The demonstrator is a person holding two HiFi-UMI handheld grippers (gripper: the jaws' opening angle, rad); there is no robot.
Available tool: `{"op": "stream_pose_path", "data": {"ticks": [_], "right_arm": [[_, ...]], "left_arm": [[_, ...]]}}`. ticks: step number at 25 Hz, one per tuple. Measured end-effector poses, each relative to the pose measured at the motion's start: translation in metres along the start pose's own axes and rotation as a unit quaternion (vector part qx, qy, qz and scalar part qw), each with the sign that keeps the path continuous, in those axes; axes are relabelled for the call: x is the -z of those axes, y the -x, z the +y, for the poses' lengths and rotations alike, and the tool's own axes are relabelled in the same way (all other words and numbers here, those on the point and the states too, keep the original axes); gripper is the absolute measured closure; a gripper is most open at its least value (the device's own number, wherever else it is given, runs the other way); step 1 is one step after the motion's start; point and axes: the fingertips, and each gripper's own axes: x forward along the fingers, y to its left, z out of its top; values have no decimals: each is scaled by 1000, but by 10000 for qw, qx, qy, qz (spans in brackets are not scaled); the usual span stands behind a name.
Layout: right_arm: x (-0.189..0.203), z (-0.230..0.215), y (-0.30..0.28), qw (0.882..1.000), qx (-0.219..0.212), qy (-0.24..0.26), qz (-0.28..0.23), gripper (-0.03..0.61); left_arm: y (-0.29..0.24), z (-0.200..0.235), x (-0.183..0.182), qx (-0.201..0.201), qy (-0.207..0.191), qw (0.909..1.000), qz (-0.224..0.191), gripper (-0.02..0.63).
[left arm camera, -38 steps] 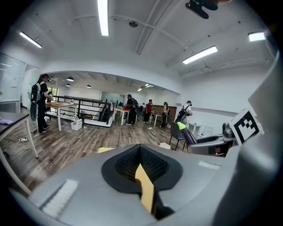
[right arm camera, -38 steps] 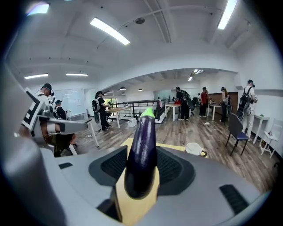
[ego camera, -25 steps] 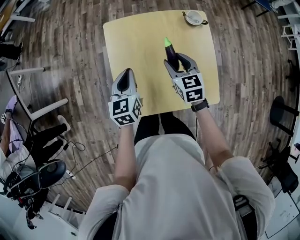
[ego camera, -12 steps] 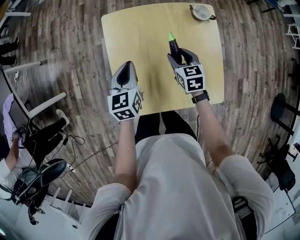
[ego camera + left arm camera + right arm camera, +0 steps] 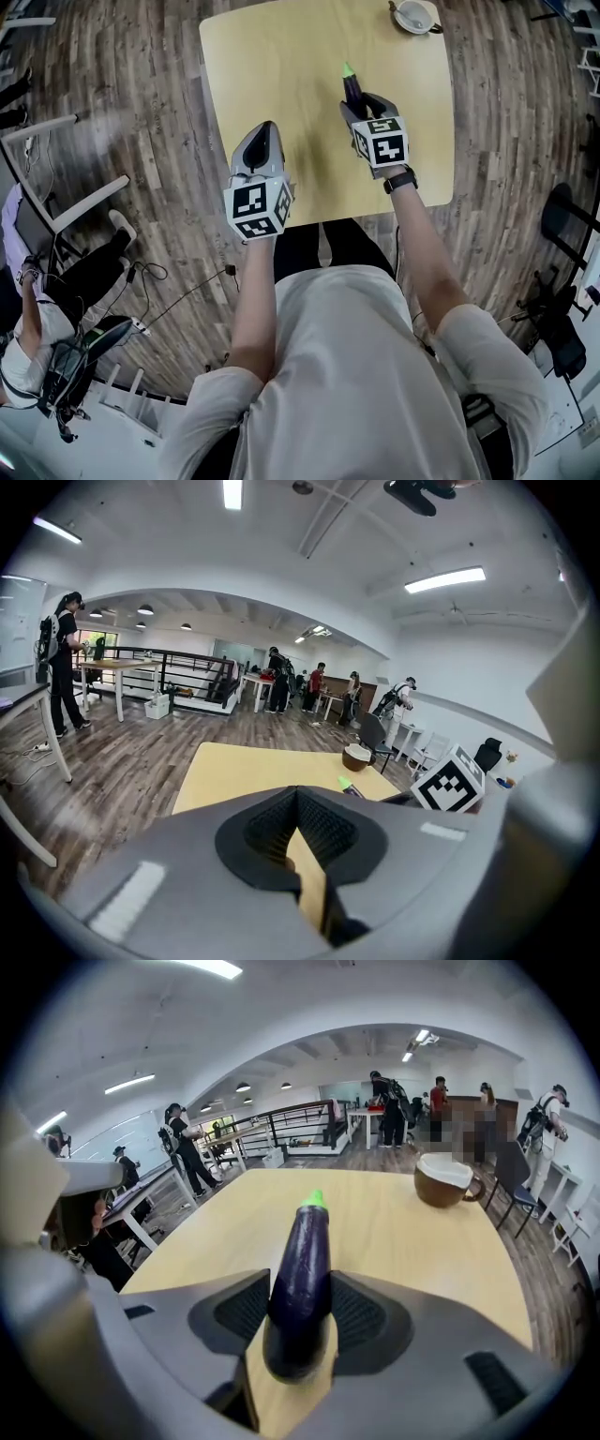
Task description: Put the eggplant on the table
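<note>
A dark purple eggplant [image 5: 302,1274] with a green tip [image 5: 348,70] is clamped between the jaws of my right gripper [image 5: 361,105], which is shut on its lower half above the yellow table [image 5: 281,84]. The eggplant points forward, away from me, over the middle right of the tabletop. My left gripper [image 5: 260,142] hovers over the table's near edge with its jaws nearly together and nothing between them. In the left gripper view the eggplant's green tip [image 5: 345,784] shows to the right.
A brown cup with a white inside [image 5: 412,15] stands at the table's far right corner [image 5: 448,1180]. Wooden floor surrounds the table. Chairs and a seated person [image 5: 37,281] are at the left, black chairs [image 5: 562,225] at the right.
Both grippers have moved a little forward over the table. The eggplant has stayed in the right gripper's hold, and the head view has shifted slightly.
</note>
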Motion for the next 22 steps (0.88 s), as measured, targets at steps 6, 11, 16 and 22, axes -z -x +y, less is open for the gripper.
{"op": "stream_pose_path", "data": {"ticks": [6, 11, 16, 22], "right_arm": [[11, -1, -13, 9998, 39, -45, 163, 371], [12, -3, -20, 9996, 90, -47, 251, 371], [12, 0, -25, 9996, 104, -19, 258, 371], [13, 1, -27, 9993, 111, -18, 360, 371]], "left_arm": [[-1, 0, 20, -50, 130, 9997, 206, 606], [0, 2, 22, -88, 172, 9996, 229, 606], [4, 9, 23, -174, 182, 9994, 237, 606], [7, 18, 24, -283, 78, 9992, 253, 606]]}}
